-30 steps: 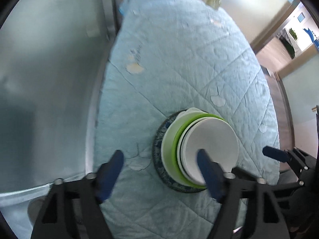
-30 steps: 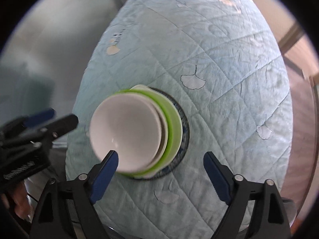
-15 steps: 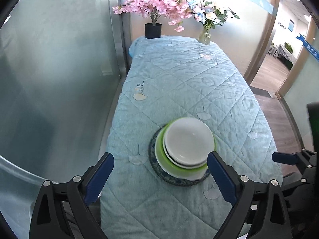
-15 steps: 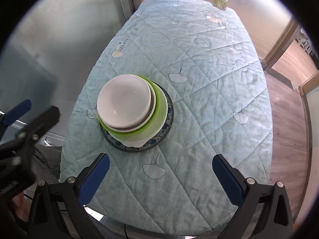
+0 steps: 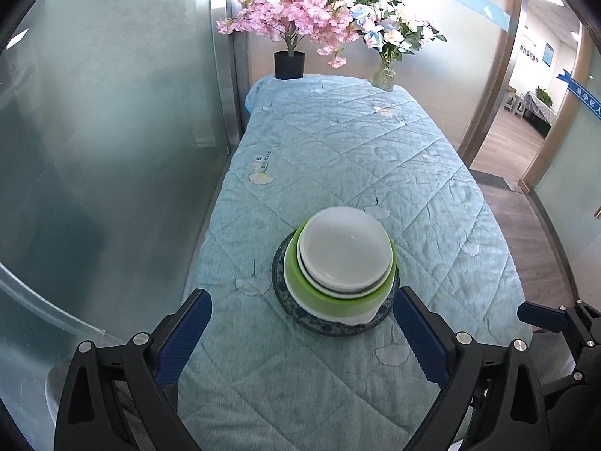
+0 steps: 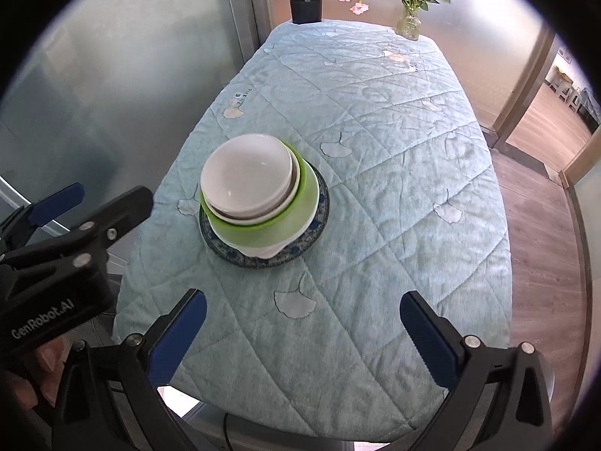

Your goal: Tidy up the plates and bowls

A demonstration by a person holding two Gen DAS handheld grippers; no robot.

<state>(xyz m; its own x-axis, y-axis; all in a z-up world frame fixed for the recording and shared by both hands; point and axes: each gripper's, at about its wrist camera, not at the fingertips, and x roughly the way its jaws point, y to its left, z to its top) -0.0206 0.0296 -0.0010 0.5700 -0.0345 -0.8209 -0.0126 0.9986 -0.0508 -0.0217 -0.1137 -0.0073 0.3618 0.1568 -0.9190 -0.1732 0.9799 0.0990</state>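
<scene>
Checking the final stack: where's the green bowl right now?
The green bowl sits on the blue patterned plate at the near end of the table, white bowls nested inside it; left of centre in the right wrist view.

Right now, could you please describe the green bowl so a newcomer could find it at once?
On the long table under the pale blue quilt, one stack of dishes stands on a blue-patterned plate. The green bowl sits in that stack, holding the white bowls; it is the only bright green piece.
</scene>
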